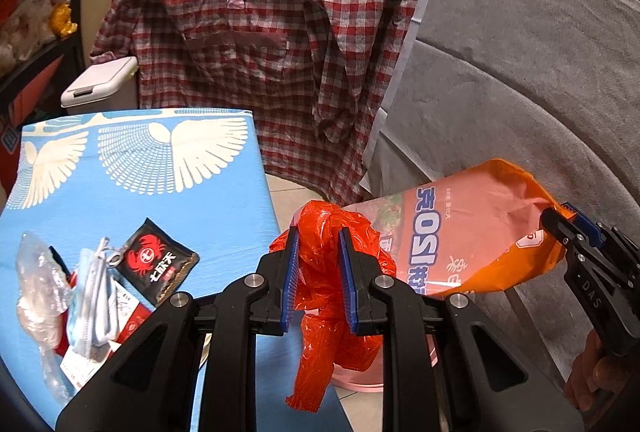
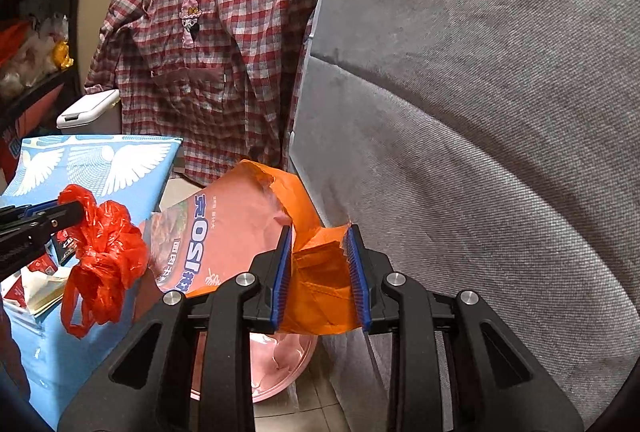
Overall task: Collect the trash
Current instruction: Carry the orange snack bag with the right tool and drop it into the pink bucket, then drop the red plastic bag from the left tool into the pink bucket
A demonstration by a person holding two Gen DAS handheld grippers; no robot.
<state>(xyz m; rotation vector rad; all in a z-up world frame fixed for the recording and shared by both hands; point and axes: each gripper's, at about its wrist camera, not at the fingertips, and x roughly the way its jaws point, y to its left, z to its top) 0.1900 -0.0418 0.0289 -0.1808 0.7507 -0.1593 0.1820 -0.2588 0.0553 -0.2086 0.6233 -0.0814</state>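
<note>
Gripping a crumpled red plastic bag [image 1: 332, 272], the left gripper [image 1: 318, 240] has its blue pads narrowed onto the wad, whose loose tail hangs below the jaws. The bag is held just left of the mouth of an orange pouch [image 1: 460, 232] with blue lettering. The right gripper [image 2: 318, 236] is clamped on the near right edge of that pouch [image 2: 320, 272], holding the opening up; the material is folded between its pads. A hand [image 1: 588, 376] shows under the right gripper [image 1: 550, 218] in the left view. Beneath the pouch stands a pink basin [image 2: 280, 356] on the tiled floor. To the left, a blue wing-patterned surface [image 1: 160, 187] carries further litter: a black sachet [image 1: 156, 260], a clear wrapper [image 1: 36, 272] and a face mask [image 1: 90, 296]. A checked shirt [image 1: 256, 31] hangs far behind; grey upholstery [image 2: 480, 111] fills the right.
</note>
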